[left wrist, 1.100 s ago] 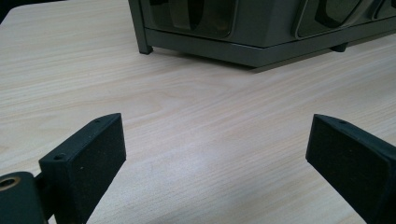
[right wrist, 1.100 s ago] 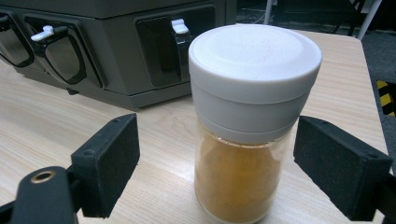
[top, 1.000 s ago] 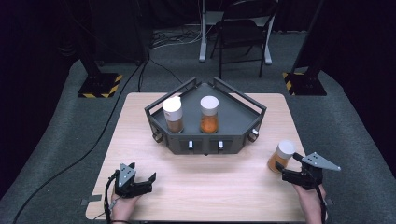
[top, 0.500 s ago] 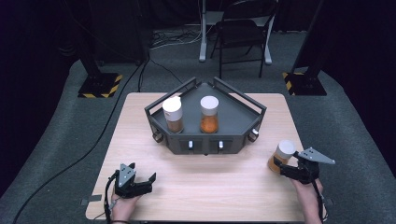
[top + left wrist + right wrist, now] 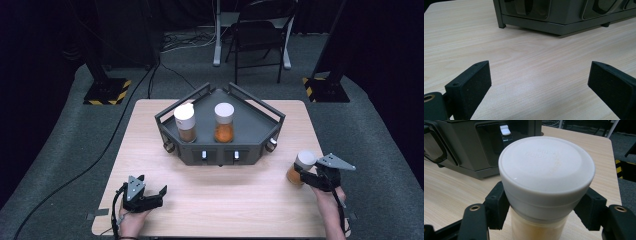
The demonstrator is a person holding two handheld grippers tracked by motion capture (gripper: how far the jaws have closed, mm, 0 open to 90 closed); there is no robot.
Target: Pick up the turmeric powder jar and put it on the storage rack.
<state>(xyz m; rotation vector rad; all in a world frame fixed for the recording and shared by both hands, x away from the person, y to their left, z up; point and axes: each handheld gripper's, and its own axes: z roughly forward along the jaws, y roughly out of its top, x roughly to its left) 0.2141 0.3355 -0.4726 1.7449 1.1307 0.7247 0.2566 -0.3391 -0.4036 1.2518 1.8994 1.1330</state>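
So the right hand-held gripper went from wide open with the jar just in front of it to clamped on it. Its jaws have just been closing, and now both pads press the jar right under the white lid, one on each side. The gripper also slid in a bit toward the jar, so the jar now sits between the jaws instead of just ahead of the tips. The jar leans slightly now.
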